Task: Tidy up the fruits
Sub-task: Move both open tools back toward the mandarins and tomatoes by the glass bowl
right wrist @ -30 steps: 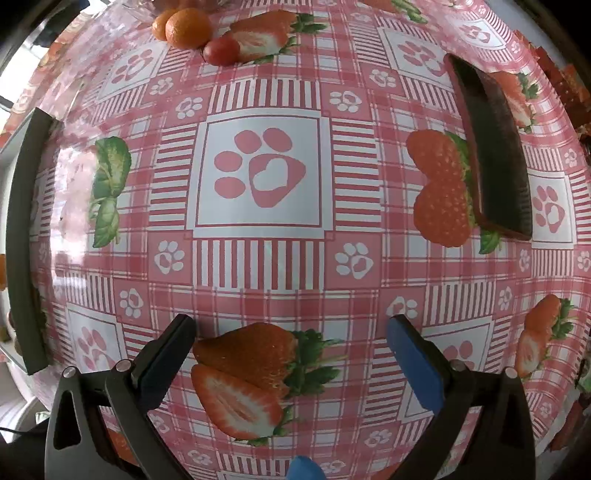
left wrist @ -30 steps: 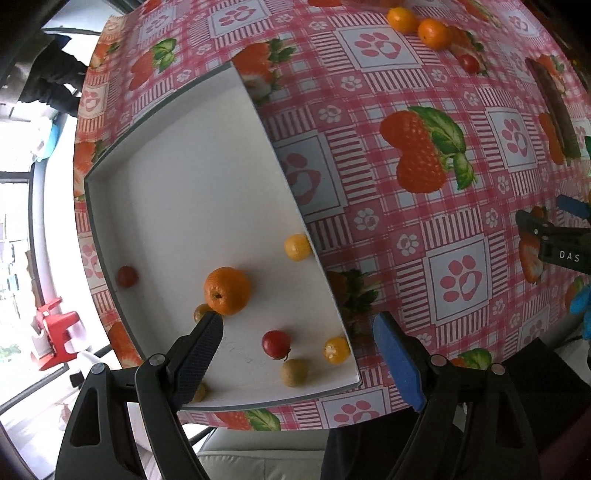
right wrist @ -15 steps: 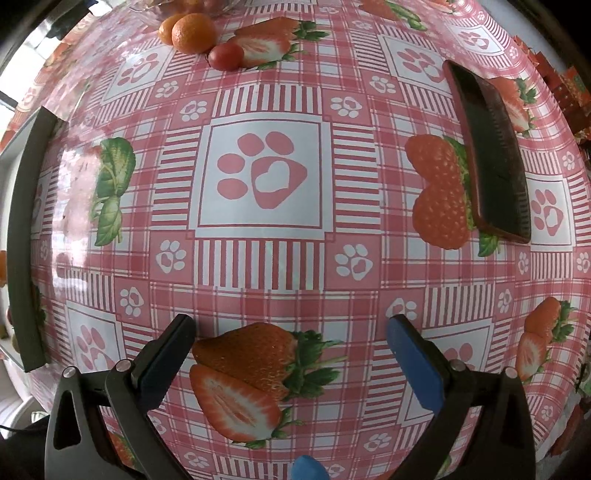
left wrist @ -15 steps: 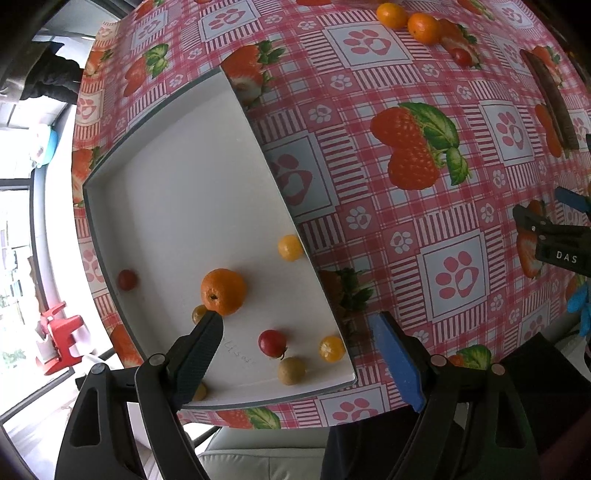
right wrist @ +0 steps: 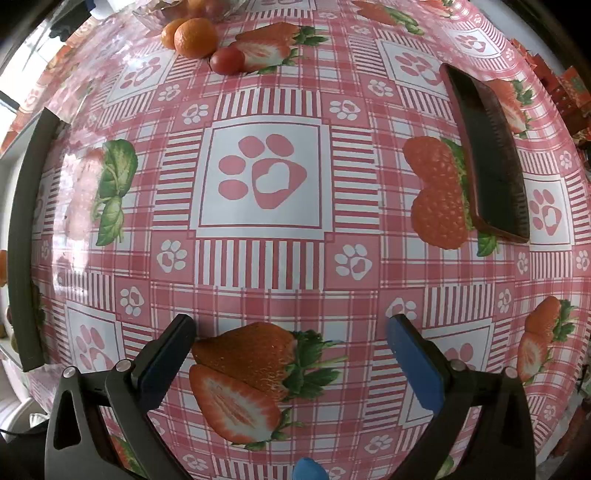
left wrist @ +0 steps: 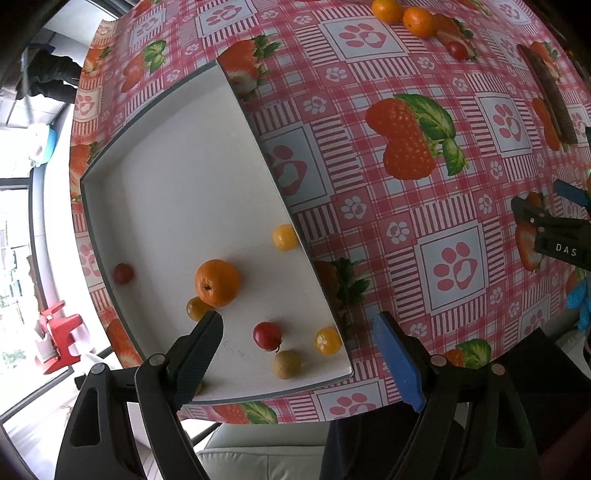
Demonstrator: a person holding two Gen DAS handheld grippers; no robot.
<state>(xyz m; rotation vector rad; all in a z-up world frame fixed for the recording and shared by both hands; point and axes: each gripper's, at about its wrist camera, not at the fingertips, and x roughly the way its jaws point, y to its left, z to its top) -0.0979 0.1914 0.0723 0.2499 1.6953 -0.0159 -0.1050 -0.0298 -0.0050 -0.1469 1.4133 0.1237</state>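
Observation:
A white tray [left wrist: 177, 177] lies on the strawberry-print tablecloth and holds an orange [left wrist: 217, 282], a red cherry tomato [left wrist: 267, 334], yellow ones [left wrist: 285, 237] [left wrist: 327, 340], a tan fruit [left wrist: 286, 364] and a small red one [left wrist: 123, 273]. My left gripper [left wrist: 297, 332] hangs open over the tray's near right corner, holding nothing. Two oranges [left wrist: 417, 21] [right wrist: 195, 37] and a red tomato [right wrist: 228, 60] sit far off on the cloth. My right gripper [right wrist: 291, 330] is open above bare cloth, empty. Its dark body [left wrist: 554, 236] shows at the left wrist view's right edge.
A dark phone in a reddish case [right wrist: 487, 162] lies on the cloth to the right. The tray's grey rim [right wrist: 22, 236] runs along the left edge of the right wrist view. The table's near edge [left wrist: 295, 410] drops to a pale seat and the floor.
In the left wrist view the tray and fruit appear slightly smaller and lower in frame. In the right wrist view the cloth has slid down a little, showing more of the far oranges.

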